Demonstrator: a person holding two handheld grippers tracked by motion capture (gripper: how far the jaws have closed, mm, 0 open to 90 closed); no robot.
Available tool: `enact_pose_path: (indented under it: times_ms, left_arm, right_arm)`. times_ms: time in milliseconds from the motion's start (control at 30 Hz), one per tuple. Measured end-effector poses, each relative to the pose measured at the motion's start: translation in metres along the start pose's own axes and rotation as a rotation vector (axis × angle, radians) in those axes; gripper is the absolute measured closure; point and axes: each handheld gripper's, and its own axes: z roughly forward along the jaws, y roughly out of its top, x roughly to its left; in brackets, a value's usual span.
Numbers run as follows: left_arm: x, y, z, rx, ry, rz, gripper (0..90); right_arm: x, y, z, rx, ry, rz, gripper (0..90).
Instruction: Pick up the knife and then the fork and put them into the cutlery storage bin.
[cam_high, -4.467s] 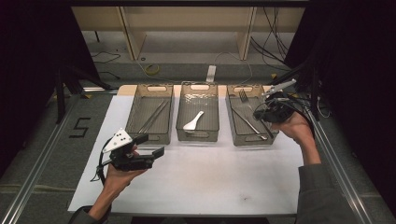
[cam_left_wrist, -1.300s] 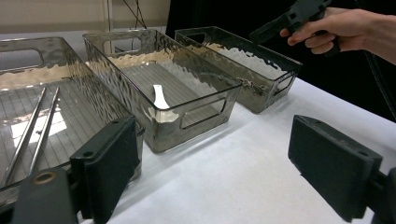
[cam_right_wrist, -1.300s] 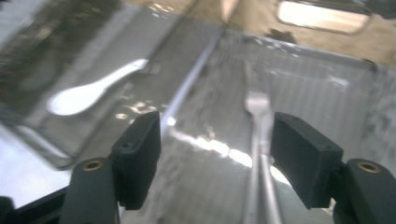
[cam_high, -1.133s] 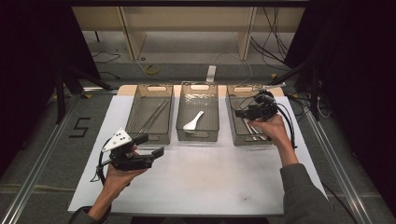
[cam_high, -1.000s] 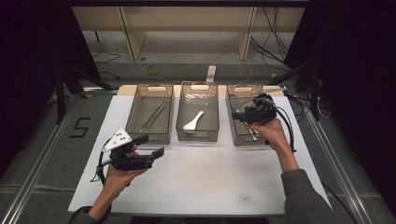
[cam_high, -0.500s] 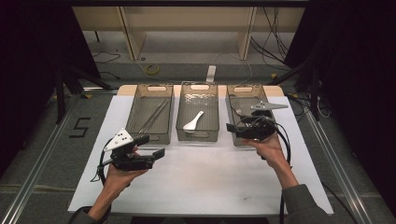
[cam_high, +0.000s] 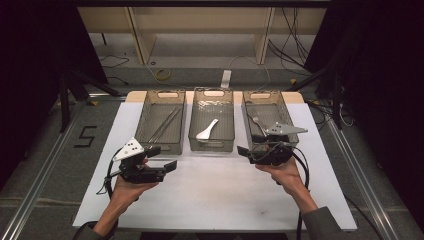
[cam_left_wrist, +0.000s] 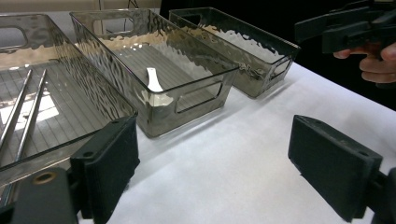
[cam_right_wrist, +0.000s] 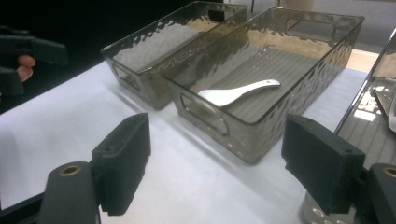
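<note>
your left gripper (cam_high: 167, 159) sits low over the white table cover (cam_high: 215, 195), just in front of the left bin (cam_high: 161, 121), jaws spread wide with nothing between them. that bin has a pair of metal chopsticks (cam_high: 164, 125) lying lengthwise in it, and in the left gripper view its near wall is right up against your left jaw, so it's the first thing in the way on that side. next over, the middle bin (cam_high: 212, 120) holds a white spoon (cam_high: 207, 129) lying flat on its ribbed floor, bowl end toward you. nothing sits on the cover between your two grippers. your right gripper (cam_high: 243, 151) is just in front of the right bin (cam_high: 269, 116), pointing left across the table toward the middle bin's near corner, jaws also wide apart and empty. the right bin has a metal fork (cam_high: 256, 123) or something like it inside, partly hidden behind the gripper's grey plate, so i can't tell exactly what it is. the bins stand close side by side without touching.
</note>
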Motion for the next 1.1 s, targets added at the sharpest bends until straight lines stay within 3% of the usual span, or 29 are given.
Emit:
enact_pose_path:
  times_ms: [267,567,700,1100]
  left_arm:
    - [0.002,0.000,0.000,0.005,-0.010,-0.014,15.4]
    - [-0.001,0.000,0.000,0.010,-0.026,0.000,15.4]
    - [-0.002,0.000,0.001,0.017,-0.036,0.014,15.4]
    - [-0.004,0.000,0.001,0.018,-0.051,0.015,15.4]
  right_arm:
    - [0.005,-0.015,-0.007,-0.013,0.013,0.004,24.6]
    - [0.014,-0.026,-0.011,-0.032,0.020,-0.007,24.4]
    - [0.015,-0.034,-0.016,-0.058,0.016,-0.009,24.4]
    - [0.024,-0.055,-0.029,-0.063,-0.003,-0.019,22.9]
